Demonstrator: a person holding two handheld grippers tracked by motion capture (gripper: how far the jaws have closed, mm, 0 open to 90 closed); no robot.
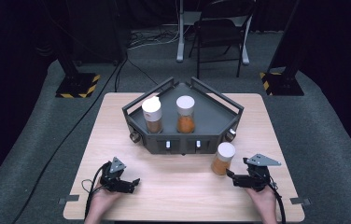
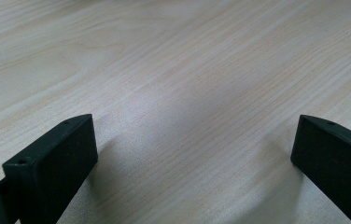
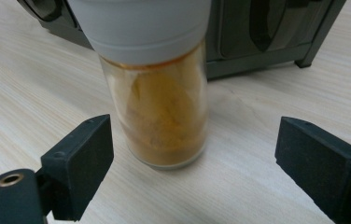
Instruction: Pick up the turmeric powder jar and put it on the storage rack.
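A glass spice jar [image 1: 223, 158] with a white cap and orange powder stands upright on the table, just right of the dark rack's front. My right gripper [image 1: 233, 177] sits close on its near right side, open; in the right gripper view the jar [image 3: 164, 116] stands just beyond the two black fingertips [image 3: 82, 154], untouched. Two more capped jars, one brown [image 1: 152, 115] and one orange [image 1: 185, 114], stand inside the rack [image 1: 211, 112]. My left gripper [image 1: 134, 183] rests open at the near left, with bare wood between its jaws in the left gripper view [image 2: 194, 154].
The dark angular rack [image 1: 183, 144] with raised rails fills the table's far middle. A light wooden table [image 1: 173, 186] stretches between my two hands. Beyond it are a chair, stand bases with yellow-black tape and cables on grey carpet.
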